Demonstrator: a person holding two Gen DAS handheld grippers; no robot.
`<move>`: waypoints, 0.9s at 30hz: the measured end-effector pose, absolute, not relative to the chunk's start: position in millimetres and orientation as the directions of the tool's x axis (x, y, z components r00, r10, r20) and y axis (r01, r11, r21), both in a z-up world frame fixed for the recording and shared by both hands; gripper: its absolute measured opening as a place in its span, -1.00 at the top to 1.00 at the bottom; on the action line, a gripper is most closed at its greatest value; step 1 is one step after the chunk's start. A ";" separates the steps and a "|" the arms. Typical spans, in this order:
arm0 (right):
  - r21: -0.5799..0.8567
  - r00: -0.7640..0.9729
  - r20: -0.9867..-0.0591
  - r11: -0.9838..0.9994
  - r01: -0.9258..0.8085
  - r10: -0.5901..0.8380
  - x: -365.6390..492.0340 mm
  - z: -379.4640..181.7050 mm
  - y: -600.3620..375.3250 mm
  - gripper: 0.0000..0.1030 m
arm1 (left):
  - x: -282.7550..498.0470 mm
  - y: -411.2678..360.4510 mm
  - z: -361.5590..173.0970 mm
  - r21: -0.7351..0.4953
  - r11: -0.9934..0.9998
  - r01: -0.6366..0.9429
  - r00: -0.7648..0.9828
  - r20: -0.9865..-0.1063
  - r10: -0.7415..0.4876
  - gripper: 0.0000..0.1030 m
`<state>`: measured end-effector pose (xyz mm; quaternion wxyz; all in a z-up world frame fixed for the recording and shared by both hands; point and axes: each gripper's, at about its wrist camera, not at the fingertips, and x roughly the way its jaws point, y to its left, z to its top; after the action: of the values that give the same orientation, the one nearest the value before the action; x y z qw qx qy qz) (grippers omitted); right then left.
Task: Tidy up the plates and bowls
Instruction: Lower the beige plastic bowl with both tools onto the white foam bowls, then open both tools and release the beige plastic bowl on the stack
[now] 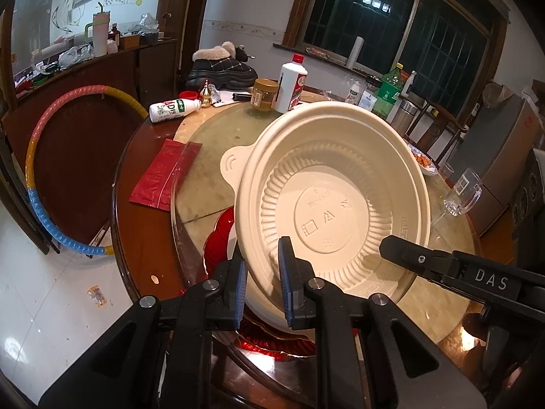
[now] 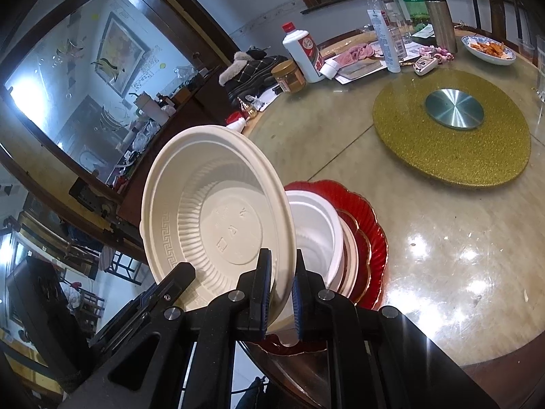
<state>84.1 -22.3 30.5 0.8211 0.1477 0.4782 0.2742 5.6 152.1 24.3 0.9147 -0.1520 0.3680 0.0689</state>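
A cream disposable bowl [image 1: 333, 211] hangs tilted over the table's near edge, held by both grippers on opposite sides of its rim. My left gripper [image 1: 262, 262] is shut on the rim, blue pads inside and outside the wall. My right gripper [image 2: 282, 262] is shut on the same bowl [image 2: 218, 218]; one of its fingers [image 1: 419, 257] shows in the left wrist view. Just behind the held bowl a white bowl [image 2: 316, 235] sits on a small stack topped off below by a red scalloped plate [image 2: 371, 231], also seen as the red plate [image 1: 219, 235].
On the round glass-topped table [image 2: 442, 272] are a gold turntable mat [image 2: 453, 156], a white liquor bottle [image 1: 289, 83], a peanut butter jar [image 1: 264, 93], a lying drink bottle [image 1: 172, 109], a red packet [image 1: 163, 173], a clear glass [image 1: 465, 192] and a dish of food [image 2: 488, 49]. A hoop [image 1: 37, 187] leans at left.
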 end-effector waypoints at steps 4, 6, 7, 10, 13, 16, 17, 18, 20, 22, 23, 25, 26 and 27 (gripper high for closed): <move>0.495 0.389 -0.713 0.812 -0.309 0.583 84.5 29.0 -19.5 0.78 | 5.5 154.9 22.3 -0.232 0.943 -0.238 0.713 -0.701 0.008 0.70; 0.491 0.388 -0.717 0.815 -0.308 0.579 84.6 28.5 -18.2 0.78 | 6.4 155.6 21.2 -0.230 0.943 -0.238 0.711 -0.703 0.008 0.70; 0.489 0.389 -0.719 0.816 -0.307 0.577 84.5 28.3 -17.8 0.78 | 6.9 155.8 21.0 -0.230 0.944 -0.237 0.710 -0.704 0.007 0.70; 0.483 0.391 -0.723 0.821 -0.304 0.570 84.0 28.3 -17.2 0.78 | 7.9 156.4 20.0 -0.228 0.945 -0.233 0.709 -0.705 0.005 0.70; 0.478 0.394 -0.726 0.825 -0.301 0.564 83.4 28.9 -17.0 0.78 | 9.9 157.3 18.5 -0.229 0.946 -0.227 0.707 -0.707 -0.002 0.70; 0.472 0.396 -0.729 0.829 -0.300 0.558 83.0 29.3 -16.4 0.77 | 11.1 157.3 18.0 -0.226 0.948 -0.222 0.705 -0.710 -0.004 0.70; 0.470 0.394 -0.732 0.831 -0.298 0.556 83.7 29.0 -16.2 0.77 | 12.2 157.7 18.0 -0.224 0.949 -0.221 0.703 -0.711 -0.004 0.70; 0.470 0.393 -0.734 0.832 -0.296 0.554 84.4 28.5 -16.0 0.77 | 13.2 157.6 17.8 -0.223 0.950 -0.221 0.701 -0.713 -0.004 0.69; 0.471 0.387 -0.737 0.832 -0.293 0.554 86.1 27.2 -15.8 0.77 | 16.1 158.3 16.2 -0.221 0.950 -0.220 0.694 -0.720 -0.007 0.69; 0.476 0.376 -0.742 0.831 -0.287 0.555 88.7 24.6 -15.7 0.77 | 20.6 159.7 12.3 -0.223 0.949 -0.225 0.677 -0.736 -0.013 0.68; 0.478 0.373 -0.744 0.832 -0.284 0.554 89.9 23.7 -15.9 0.77 | 22.9 160.4 9.8 -0.226 0.948 -0.224 0.669 -0.743 -0.019 0.68; 0.486 0.366 -0.744 0.829 -0.276 0.558 92.2 21.8 -16.7 0.71 | 27.1 160.7 6.2 -0.221 0.949 -0.225 0.654 -0.756 -0.021 0.68; 0.486 0.365 -0.747 0.831 -0.271 0.556 93.7 21.3 -17.5 0.70 | 28.7 161.4 4.5 -0.227 0.947 -0.226 0.646 -0.763 -0.028 0.68; 0.486 0.368 -0.747 0.832 -0.266 0.554 94.8 21.2 -18.6 0.70 | 30.5 163.0 2.4 -0.241 0.943 -0.229 0.637 -0.770 -0.042 0.68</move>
<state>94.8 -18.6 21.2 0.8145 0.1431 0.5027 0.2519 30.5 163.0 2.4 0.8904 -0.1605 0.4227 0.0526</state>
